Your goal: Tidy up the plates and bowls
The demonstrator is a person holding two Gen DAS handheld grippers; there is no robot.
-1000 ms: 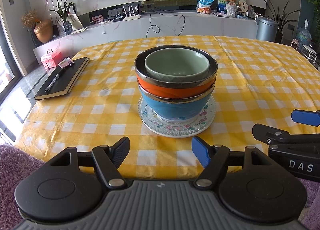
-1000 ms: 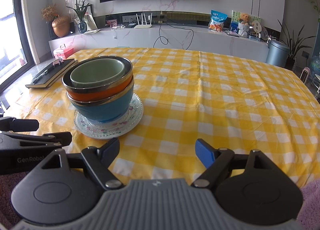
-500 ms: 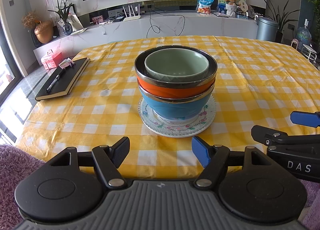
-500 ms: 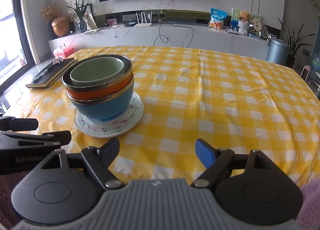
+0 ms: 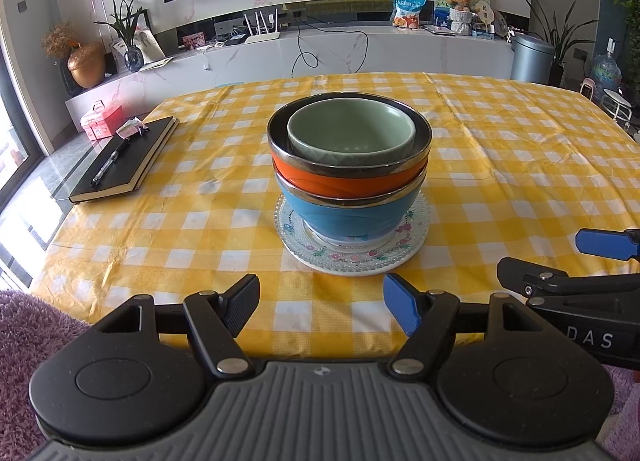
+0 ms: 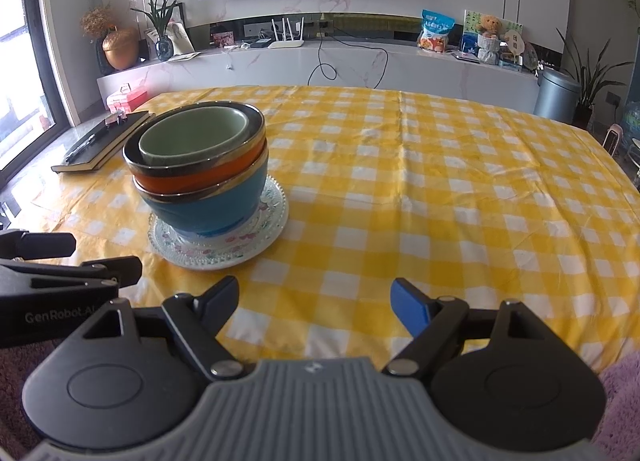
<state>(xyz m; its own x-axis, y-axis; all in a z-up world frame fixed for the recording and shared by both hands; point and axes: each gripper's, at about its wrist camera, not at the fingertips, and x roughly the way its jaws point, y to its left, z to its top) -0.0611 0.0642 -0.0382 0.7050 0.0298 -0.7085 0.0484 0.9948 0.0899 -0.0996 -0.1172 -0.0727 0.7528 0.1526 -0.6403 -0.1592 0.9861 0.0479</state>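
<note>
Both tongs hang released and empty over the near table edge: the left gripper [image 5: 320, 299] faces the stack, the right gripper [image 6: 314, 301] sits beside it. Just ahead, the green bowl [image 5: 350, 133] nests in the orange bowl [image 5: 340, 183] and blue bowl [image 5: 344, 217] on a patterned plate [image 5: 352, 259]. Bare yellow checked tablecloth [image 6: 460, 201] spreads wide to the right; a black notebook [image 5: 124, 161] lies at the left edge.
</note>
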